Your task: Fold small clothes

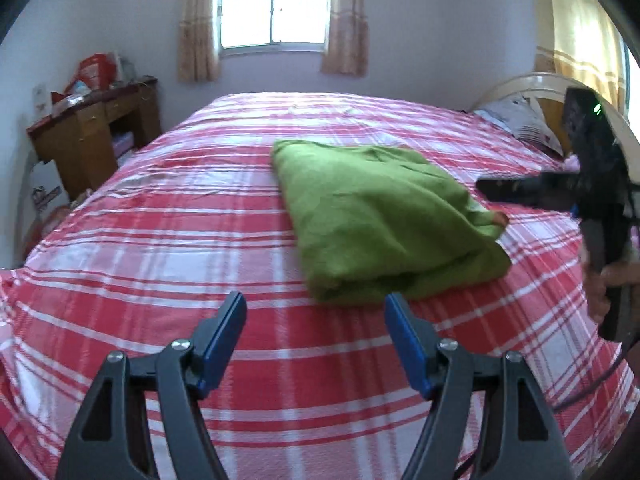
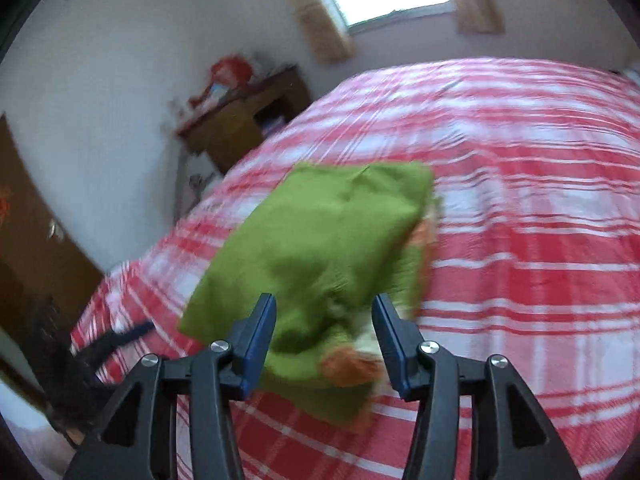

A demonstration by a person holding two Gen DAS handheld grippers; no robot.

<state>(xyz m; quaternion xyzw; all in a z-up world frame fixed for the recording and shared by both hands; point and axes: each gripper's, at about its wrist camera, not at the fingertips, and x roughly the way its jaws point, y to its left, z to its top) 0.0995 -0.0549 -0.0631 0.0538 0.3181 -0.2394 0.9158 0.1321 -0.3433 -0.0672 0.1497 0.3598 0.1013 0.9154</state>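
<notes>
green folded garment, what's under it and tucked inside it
The green folded garment lies on the red plaid bedsheet. Orange and pale fabric peeks out at its open edge; how far that runs inside is covered by the green layers.

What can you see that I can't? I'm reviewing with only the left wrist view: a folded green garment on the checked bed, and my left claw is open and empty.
Observer: In the right wrist view the right claw is open too, jaws apart on either side of the garment's near corner, pads not pressing it.
Operator: Is the garment all green?
Observer: No. An orange patch shows at that near corner, between the layers.
Operator: Anything off the bed's left side?
Observer: A dark brown door stands against the wall there, left of the wooden desk; your view does not reach it.
</notes>
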